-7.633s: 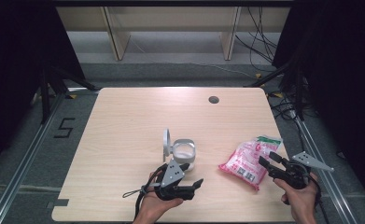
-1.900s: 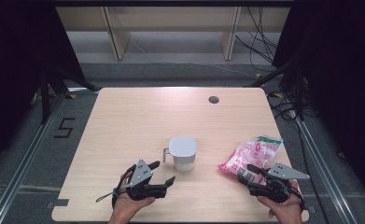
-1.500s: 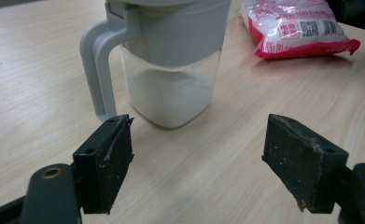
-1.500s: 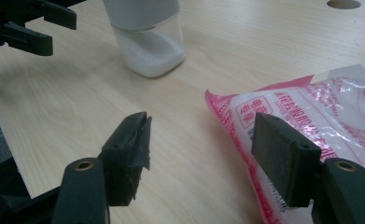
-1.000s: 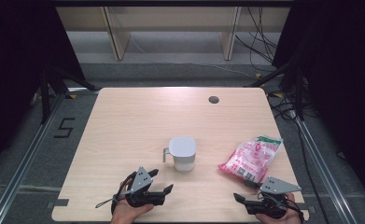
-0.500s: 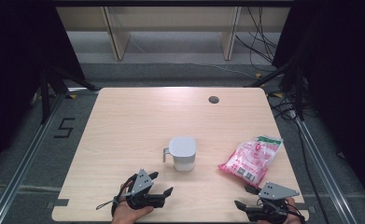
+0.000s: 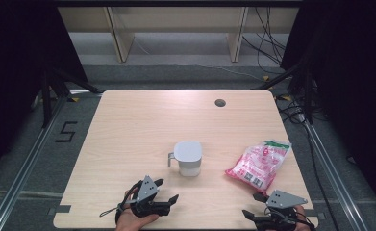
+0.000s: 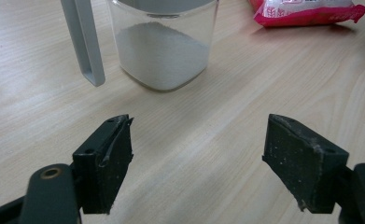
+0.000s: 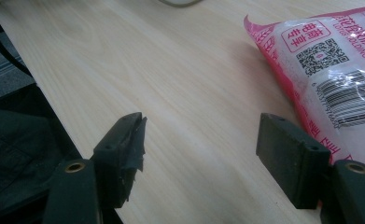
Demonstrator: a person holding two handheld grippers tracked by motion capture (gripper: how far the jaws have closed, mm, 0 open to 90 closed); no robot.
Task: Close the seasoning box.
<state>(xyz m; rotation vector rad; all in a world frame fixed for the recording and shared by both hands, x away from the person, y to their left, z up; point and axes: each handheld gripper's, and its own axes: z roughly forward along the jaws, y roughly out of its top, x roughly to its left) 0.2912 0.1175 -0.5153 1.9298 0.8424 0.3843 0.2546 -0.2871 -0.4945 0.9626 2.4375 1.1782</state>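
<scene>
A clear container with a grey lid and handle (image 7: 187, 158) stands near the table's middle front, holding white powder (image 8: 161, 58). A pink and white packet (image 7: 259, 161) lies to its right, also seen close in the right gripper view (image 9: 329, 70). My left gripper (image 7: 166, 190) rests at the front edge, open and empty, a little short of the container. My right gripper (image 7: 254, 205) sits at the front right corner, open and empty, with the packet just beyond its right jaw.
The wooden table (image 7: 142, 125) has a dark round hole (image 7: 219, 102) at the back right. Its front edge lies just under both hands. Shelving legs and cables stand on the floor behind the table.
The right gripper has drifted slightly toward the front edge of the table. The left gripper, the container and the packet have stayed put.
</scene>
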